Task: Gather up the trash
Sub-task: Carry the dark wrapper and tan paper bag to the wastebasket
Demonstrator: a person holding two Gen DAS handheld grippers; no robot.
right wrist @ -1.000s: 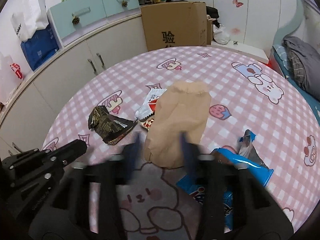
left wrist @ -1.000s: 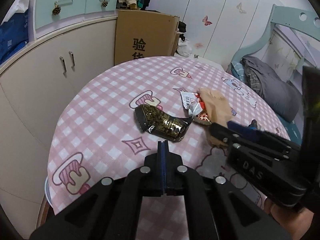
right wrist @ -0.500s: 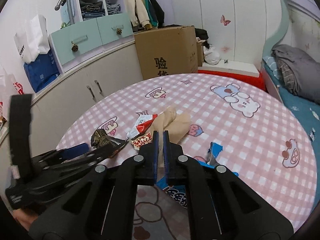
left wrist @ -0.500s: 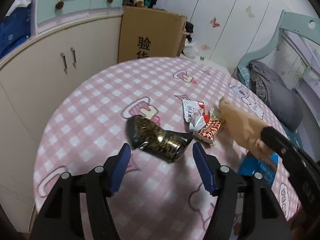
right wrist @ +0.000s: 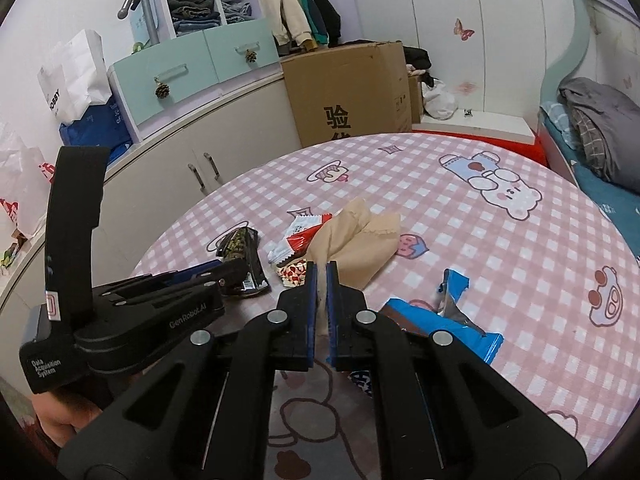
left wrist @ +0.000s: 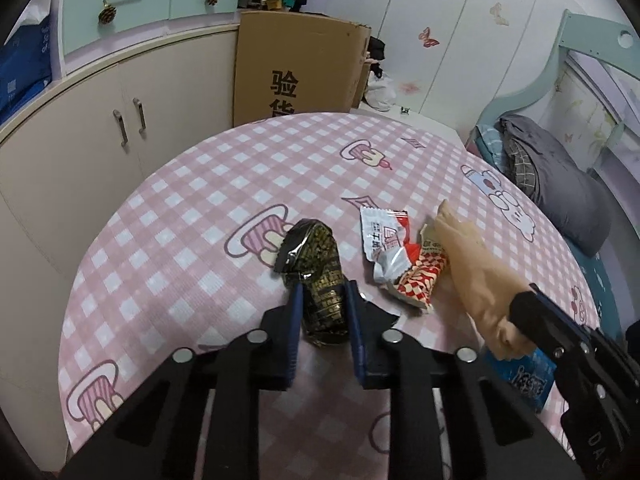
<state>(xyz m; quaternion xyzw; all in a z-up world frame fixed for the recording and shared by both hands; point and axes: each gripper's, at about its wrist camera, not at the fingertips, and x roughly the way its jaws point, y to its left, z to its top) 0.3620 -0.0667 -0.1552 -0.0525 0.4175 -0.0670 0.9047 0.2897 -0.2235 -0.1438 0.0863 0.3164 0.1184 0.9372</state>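
Pink checked tablecloth [left wrist: 168,216] carries scattered wrappers: the left gripper [left wrist: 325,316], jaws just closing, pinches the black-gold wrapper [left wrist: 320,276] while the right gripper [right wrist: 320,280] clamps the tan bag [right wrist: 360,240], likely to receive it.

Left tool [right wrist: 224,276]: "GenRobot.AI"; cardboard box [right wrist: 348,80]: "验", perhaps.

left claw [left wrist: 322,304]: closed onto black-gold wrapper [left wrist: 320,272] | right claw [right wrist: 321,280]: pinched tan bag [right wrist: 360,236]

Our left wrist view looks steeply down its fingers, close over the pink checked table [left wrist: 192,184], our right wrist view sits shallower, taking in more room, both share the cardboard box [right wrist: 352,92] and the table's wrappers.
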